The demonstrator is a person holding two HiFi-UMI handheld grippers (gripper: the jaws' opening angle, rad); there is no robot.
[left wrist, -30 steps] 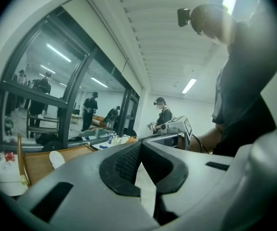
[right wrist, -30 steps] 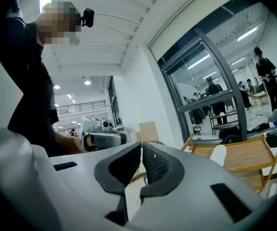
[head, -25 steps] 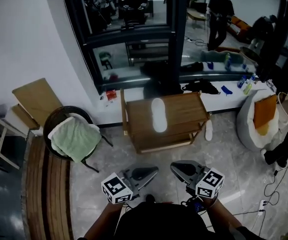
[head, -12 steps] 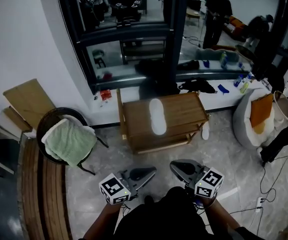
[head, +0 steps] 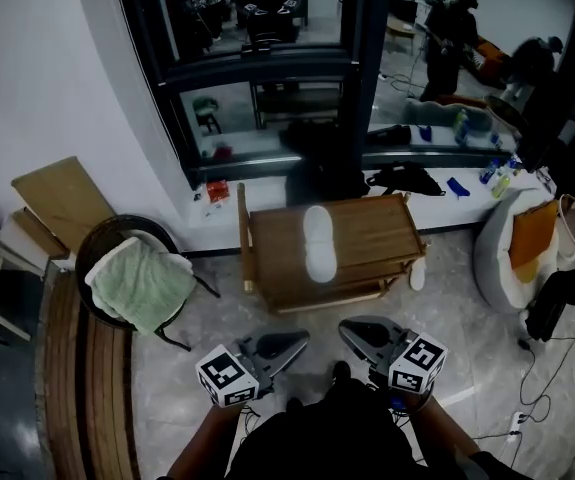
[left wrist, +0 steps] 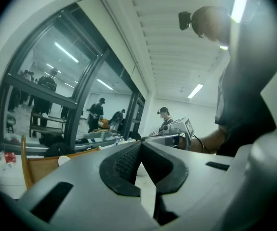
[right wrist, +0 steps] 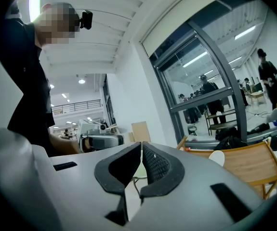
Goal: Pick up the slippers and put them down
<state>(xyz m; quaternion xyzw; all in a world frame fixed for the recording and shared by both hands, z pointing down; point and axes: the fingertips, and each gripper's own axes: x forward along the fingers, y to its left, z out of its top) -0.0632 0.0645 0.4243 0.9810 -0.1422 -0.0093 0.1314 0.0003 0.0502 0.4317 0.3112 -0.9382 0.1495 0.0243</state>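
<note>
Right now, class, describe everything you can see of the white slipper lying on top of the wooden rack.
The white slipper is a long, plain oval with rounded ends, pale all over, with no pattern visible. Its material, and whether it lies sole up, cannot be told. It lies flat near the middle of the top of the wooden rack, lengthwise from the window side toward the person. It rests only on the wood, and nothing else touches it.
</note>
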